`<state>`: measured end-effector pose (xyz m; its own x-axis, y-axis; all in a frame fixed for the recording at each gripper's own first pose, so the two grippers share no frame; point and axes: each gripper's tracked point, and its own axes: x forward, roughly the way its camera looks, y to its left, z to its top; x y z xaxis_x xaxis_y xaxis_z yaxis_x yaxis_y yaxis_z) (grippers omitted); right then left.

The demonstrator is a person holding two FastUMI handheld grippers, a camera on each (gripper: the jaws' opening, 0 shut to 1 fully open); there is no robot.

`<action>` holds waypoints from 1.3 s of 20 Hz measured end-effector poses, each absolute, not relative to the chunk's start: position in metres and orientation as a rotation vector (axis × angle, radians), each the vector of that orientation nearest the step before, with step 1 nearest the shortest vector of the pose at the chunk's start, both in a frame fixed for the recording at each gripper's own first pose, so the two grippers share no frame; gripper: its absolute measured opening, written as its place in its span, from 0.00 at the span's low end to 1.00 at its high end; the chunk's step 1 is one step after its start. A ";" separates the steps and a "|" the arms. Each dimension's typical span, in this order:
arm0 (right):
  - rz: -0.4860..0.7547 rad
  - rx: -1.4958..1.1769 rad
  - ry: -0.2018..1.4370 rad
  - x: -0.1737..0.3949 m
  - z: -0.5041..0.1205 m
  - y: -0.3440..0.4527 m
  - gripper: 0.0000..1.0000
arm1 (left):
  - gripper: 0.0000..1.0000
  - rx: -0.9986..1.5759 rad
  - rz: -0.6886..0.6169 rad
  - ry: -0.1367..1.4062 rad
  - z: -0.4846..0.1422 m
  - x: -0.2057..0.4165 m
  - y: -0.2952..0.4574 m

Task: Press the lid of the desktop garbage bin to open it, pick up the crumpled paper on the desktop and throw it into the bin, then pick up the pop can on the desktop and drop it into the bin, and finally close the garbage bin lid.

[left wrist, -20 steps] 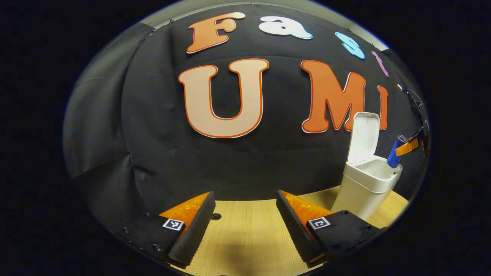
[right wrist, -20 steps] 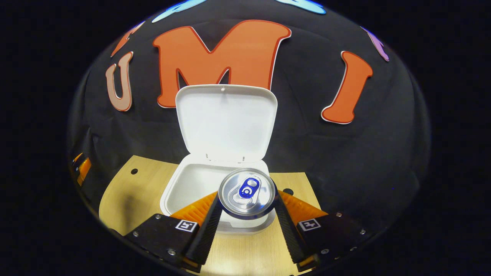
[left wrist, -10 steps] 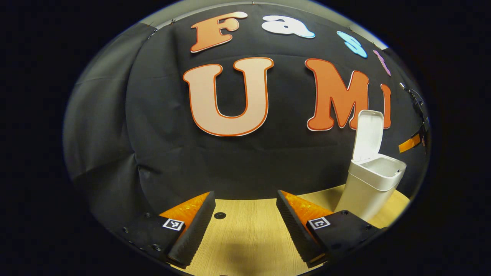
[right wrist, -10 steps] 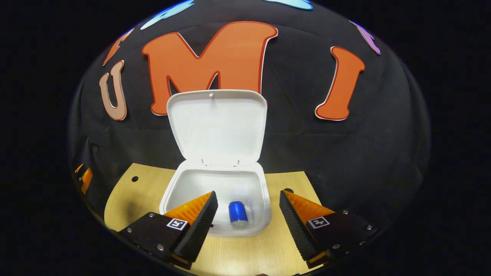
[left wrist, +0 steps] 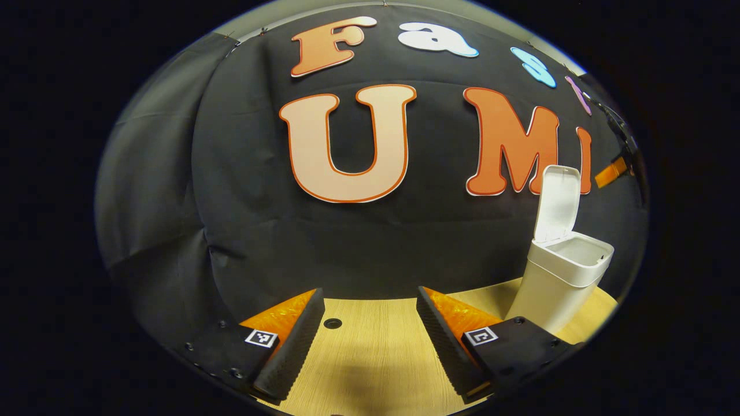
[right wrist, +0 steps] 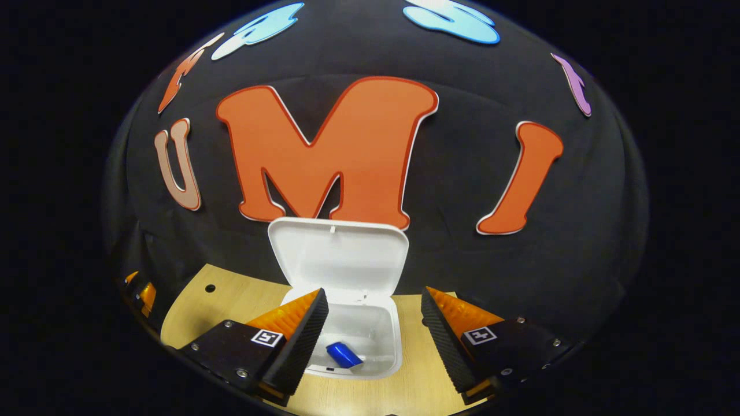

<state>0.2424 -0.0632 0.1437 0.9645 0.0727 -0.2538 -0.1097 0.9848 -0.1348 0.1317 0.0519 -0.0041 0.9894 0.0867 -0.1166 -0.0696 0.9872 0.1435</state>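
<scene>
In the right gripper view, nearest to us, our right gripper [right wrist: 374, 341] has its fingers [right wrist: 300, 341] spread wide and released, with nothing between them. Just beyond and below the gap sits the white garbage bin [right wrist: 393, 361], its mouth open toward us. The blue pop can [right wrist: 343, 354] lies tilted on its side at the bottom of the bin. The lid [right wrist: 338, 257] stands raised behind the mouth, hinged at the far rim, so the opening is unobstructed from above. A strip of wooden tabletop [right wrist: 231, 300] shows on either side of the bin, ending at the black cloth wall [right wrist: 578, 242] just behind it. We cannot make out the crumpled paper inside the bin.

In the left gripper view, our left gripper [left wrist: 370, 341] also has its fingers [left wrist: 289, 346] parted and empty, hovering over bare tabletop [left wrist: 370, 358] with open room ahead as far as the wall. A small round hole [left wrist: 332, 323] marks the tabletop between the fingers. Farther right we see the bin [left wrist: 549, 289] from the side, near the tabletop's right edge, its lid [left wrist: 557, 202] upright. At the far right edge, above the bin, part of the right gripper [left wrist: 611, 172] shows.
</scene>
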 end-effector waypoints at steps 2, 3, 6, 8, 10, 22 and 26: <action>0.092 -0.153 0.237 0.250 0.170 -0.059 0.98 | 1.00 0.147 0.083 0.122 -0.004 0.132 0.053; 0.098 -0.146 0.234 0.253 0.182 -0.054 0.97 | 1.00 0.150 0.085 0.121 -0.005 0.133 0.054; 0.119 -0.149 0.245 0.270 0.209 -0.043 0.98 | 1.00 0.138 0.090 0.120 -0.006 0.134 0.054; 0.120 -0.162 0.248 0.280 0.224 -0.038 0.97 | 1.00 0.126 0.094 0.125 -0.005 0.133 0.053; 0.127 -0.166 0.259 0.296 0.233 -0.027 0.97 | 1.00 0.129 0.094 0.137 -0.007 0.131 0.053; 0.130 -0.140 0.472 0.349 0.163 -0.012 0.98 | 1.00 0.134 0.140 0.155 -0.009 0.127 0.060; 0.146 -0.122 0.472 0.325 0.151 -0.021 0.98 | 1.00 0.142 0.161 0.165 -0.009 0.124 0.064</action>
<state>0.3255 -0.0208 0.1511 0.8805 0.1119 -0.4606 -0.1681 0.9823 -0.0827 0.1240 0.0643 -0.0086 0.9736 0.1709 -0.1512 -0.1477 0.9771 0.1532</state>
